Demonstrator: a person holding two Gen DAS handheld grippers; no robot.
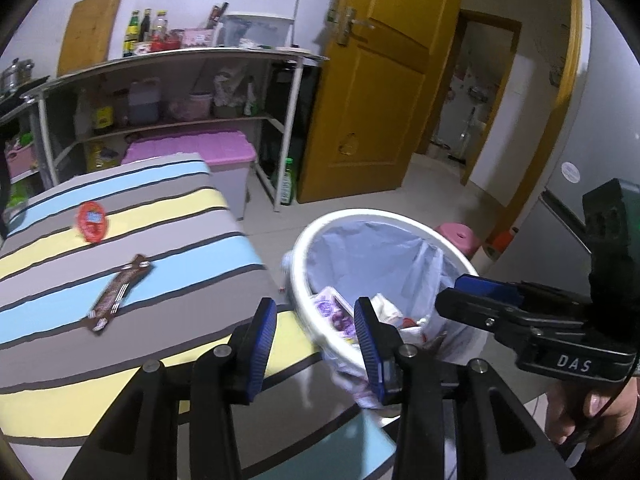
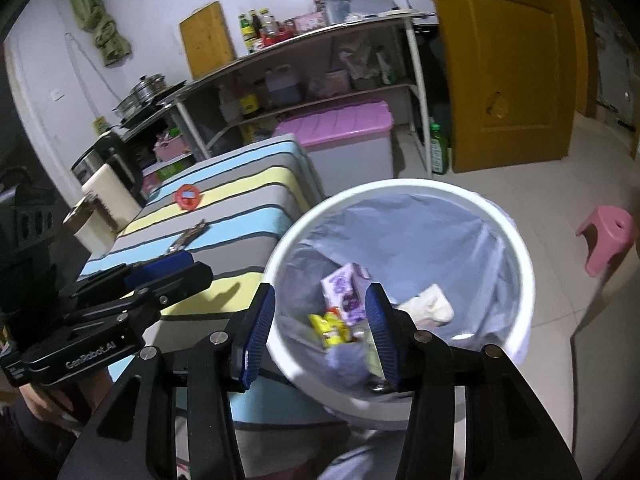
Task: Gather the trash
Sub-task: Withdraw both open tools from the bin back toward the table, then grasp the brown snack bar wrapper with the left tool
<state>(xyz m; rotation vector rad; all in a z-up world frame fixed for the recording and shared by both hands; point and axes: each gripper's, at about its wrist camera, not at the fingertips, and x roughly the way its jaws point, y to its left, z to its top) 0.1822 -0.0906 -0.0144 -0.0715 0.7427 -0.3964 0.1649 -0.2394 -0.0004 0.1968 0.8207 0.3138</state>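
A white trash bin (image 2: 516, 248) with a pale blue liner stands on the floor beside the striped table (image 1: 180, 208); it also shows in the left wrist view (image 1: 316, 236). Inside it lie a purple carton (image 2: 344, 284), a yellow wrapper (image 2: 330, 326) and white paper. On the table lie a brown snack wrapper (image 1: 120, 292) and a red round packet (image 1: 93, 222). My left gripper (image 1: 316, 336) is open and empty over the table's near corner, by the bin rim. My right gripper (image 2: 320, 328) is open and empty above the bin.
A shelf unit (image 1: 168, 80) with bottles and containers stands behind the table, with a pink-lidded box (image 1: 200, 152) under it. A yellow door (image 1: 372, 80) is open at the back. A pink stool (image 2: 608, 236) stands on the floor right of the bin.
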